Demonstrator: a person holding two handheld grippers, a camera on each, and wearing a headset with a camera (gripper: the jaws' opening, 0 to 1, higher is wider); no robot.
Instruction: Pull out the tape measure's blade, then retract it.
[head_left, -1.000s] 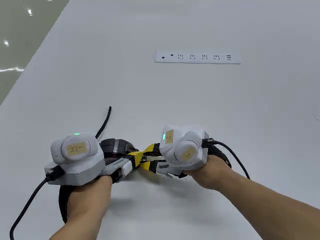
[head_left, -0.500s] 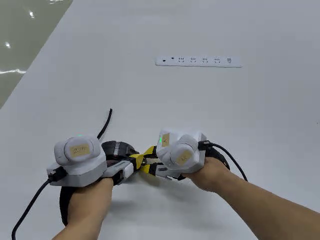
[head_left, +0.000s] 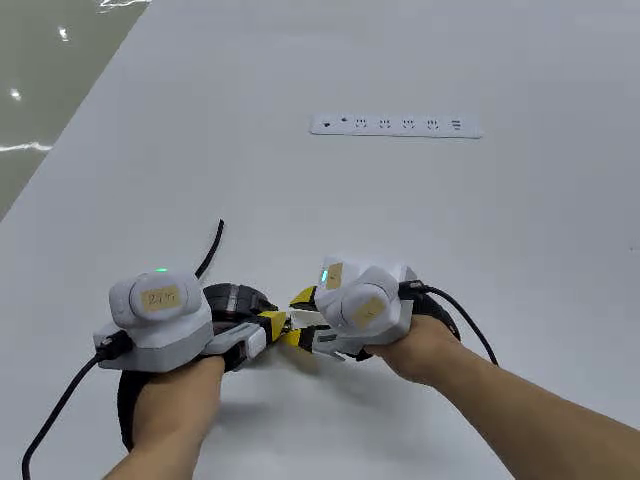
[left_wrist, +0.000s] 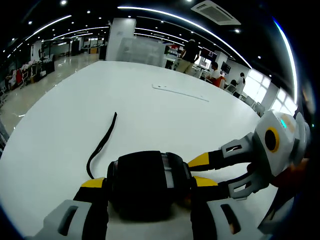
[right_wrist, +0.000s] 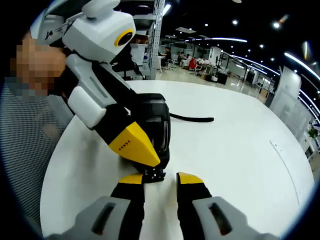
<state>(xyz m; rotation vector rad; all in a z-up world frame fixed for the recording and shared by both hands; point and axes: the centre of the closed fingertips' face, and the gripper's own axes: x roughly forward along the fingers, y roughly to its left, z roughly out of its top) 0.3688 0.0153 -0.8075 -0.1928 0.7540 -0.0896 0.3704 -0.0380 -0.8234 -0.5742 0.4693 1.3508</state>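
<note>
Tape measure (left_wrist: 145, 177), black, on a white table (head_left: 450, 230), well apart from the power strip (head_left: 396, 125), on the person's side.
Case half hidden by the left gripper (left_wrist: 148, 184), which is clamped across it. Mouth faces the right gripper (right_wrist: 160, 179), whose jaws are slightly apart around the hook (right_wrist: 154, 175). Blade hard to make out.

Even overhead light makes the head view bright, the matte white bench (head_left: 450, 220) nearly washed out, with glare spots on the glossy grey-green floor (head_left: 45, 100) at 10 o'clock and only pale, soft shadows toward 6 o'clock. Both gripper views are darker and bent by the fisheye, softening toward the edges, with curved white ceiling light strips (left_wrist: 165, 14) at 12 o'clock in the left one and small round ceiling spotlights (right_wrist: 235, 22) at 1 o'clock in the right. The black rounded tape measure (left_wrist: 145, 182) sits dim, its detail lost.
</note>
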